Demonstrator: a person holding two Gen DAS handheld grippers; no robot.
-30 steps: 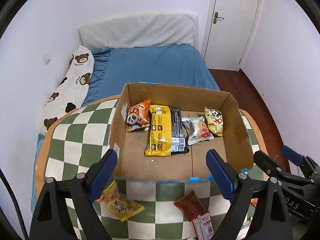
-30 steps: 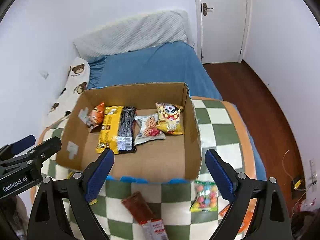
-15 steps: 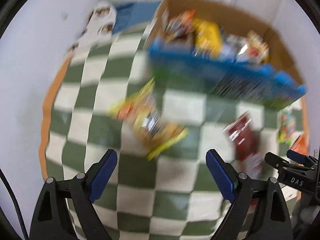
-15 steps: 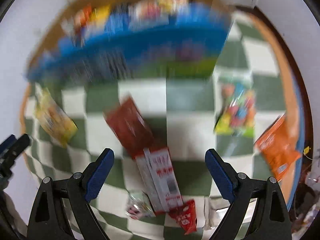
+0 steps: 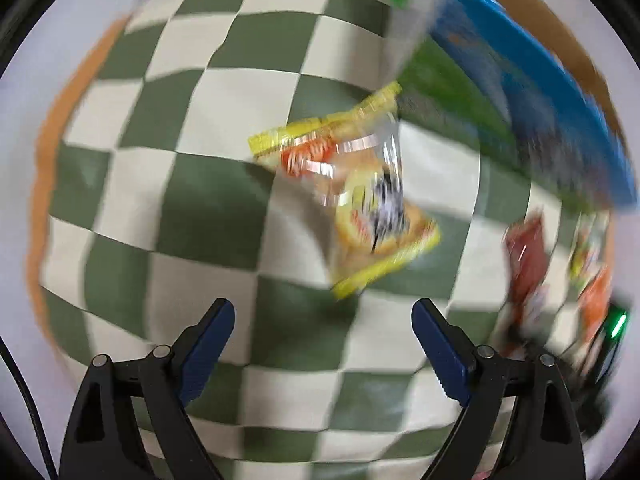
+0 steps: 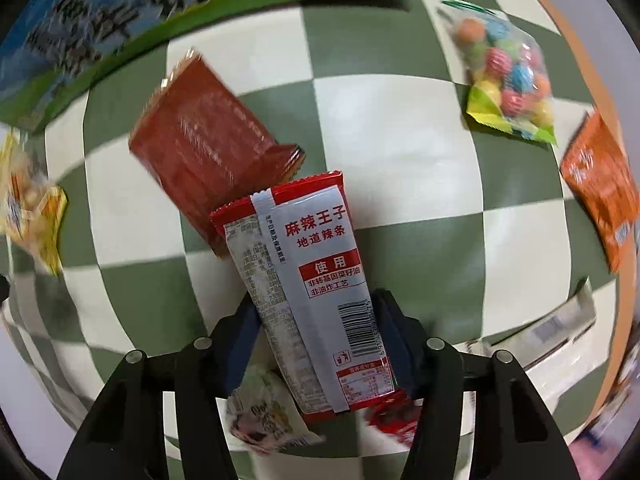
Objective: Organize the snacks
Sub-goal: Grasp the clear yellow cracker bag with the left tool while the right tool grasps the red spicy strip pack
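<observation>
Right fingers (image 6: 256,336) clamp the red-and-grey snack packet (image 6: 308,280); left fingers (image 5: 208,344) spread wide, holding nothing.

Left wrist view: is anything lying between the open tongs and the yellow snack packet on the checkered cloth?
Nothing visible. The left tongs are open, and only bare checkered cloth lies between them and the yellow snack packet, though the picture is blurred.
</observation>
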